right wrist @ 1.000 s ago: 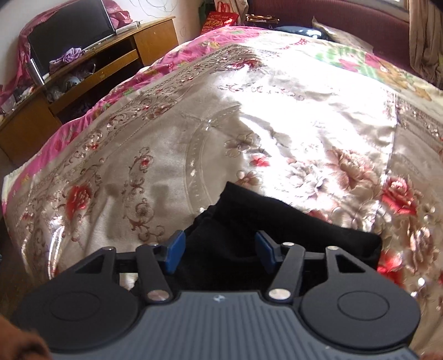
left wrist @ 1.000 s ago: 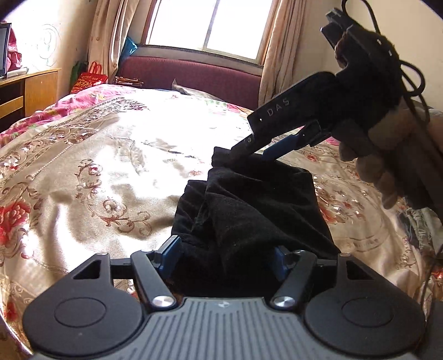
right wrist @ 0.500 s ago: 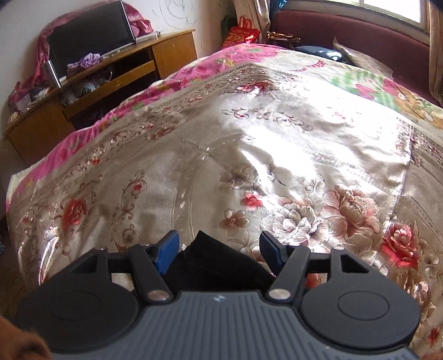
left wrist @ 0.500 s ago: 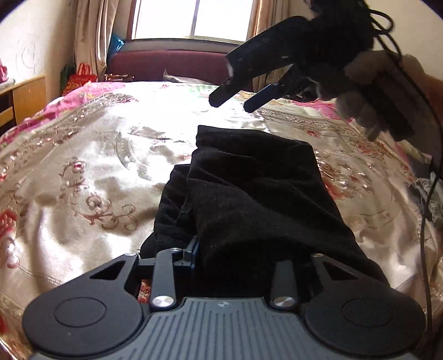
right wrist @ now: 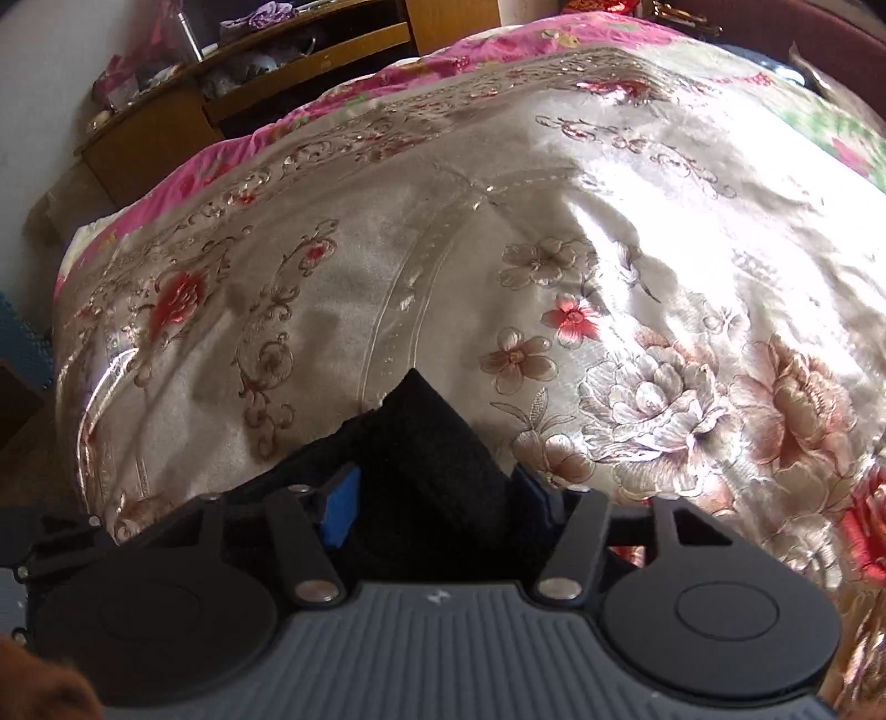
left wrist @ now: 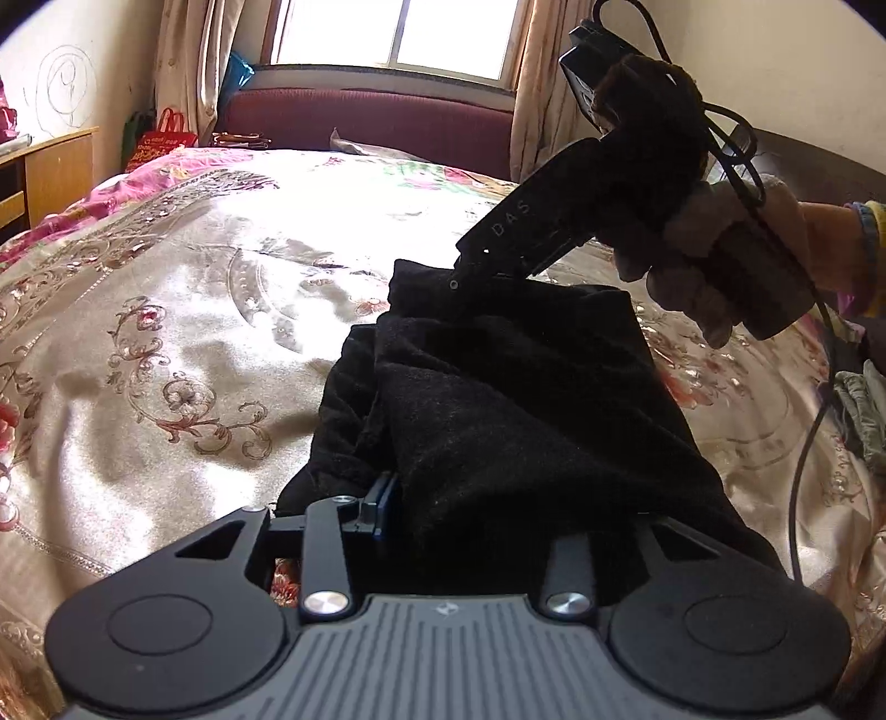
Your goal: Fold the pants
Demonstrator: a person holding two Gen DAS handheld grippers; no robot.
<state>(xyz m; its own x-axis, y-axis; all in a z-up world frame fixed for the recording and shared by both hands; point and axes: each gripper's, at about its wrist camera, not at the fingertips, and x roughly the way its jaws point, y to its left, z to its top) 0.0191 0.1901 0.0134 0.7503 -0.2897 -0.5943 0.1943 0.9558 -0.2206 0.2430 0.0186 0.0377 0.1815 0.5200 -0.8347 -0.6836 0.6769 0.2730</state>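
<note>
At the far left of the left wrist view a wooden cabinet (left wrist: pixel 52 171) stands against the wall, with a red bag (left wrist: pixel 160 145) beside it near the curtain (left wrist: pixel 183 72). The bed is covered by a shiny floral bedspread (left wrist: pixel 166 332) that fills most of the picture, and a dark red headboard (left wrist: pixel 365 124) runs under the bright window (left wrist: pixel 398 33).

Toward the middle, the black pants (left wrist: pixel 515 399) lie bunched on the bedspread, reaching from the near edge of the view up to the centre. The left gripper (left wrist: pixel 476 515) is clenched on the near end of the pants; its left blue pad (left wrist: pixel 385 501) presses into the cloth, while the other pad is hidden under the fabric.

Further right, the right gripper (left wrist: pixel 470 277) comes down at a slant from a gloved hand (left wrist: pixel 714 260) and meets the far end of the pants. A black cable (left wrist: pixel 814 421) hangs from it at the right edge.

In the right wrist view, the right gripper (right wrist: pixel 432 498) has a thick fold of the pants (right wrist: pixel 432 454) between its two blue pads (right wrist: pixel 340 507). Its jaws have just been closing, and the pads now press on the cloth from both sides, grasping it.
</note>
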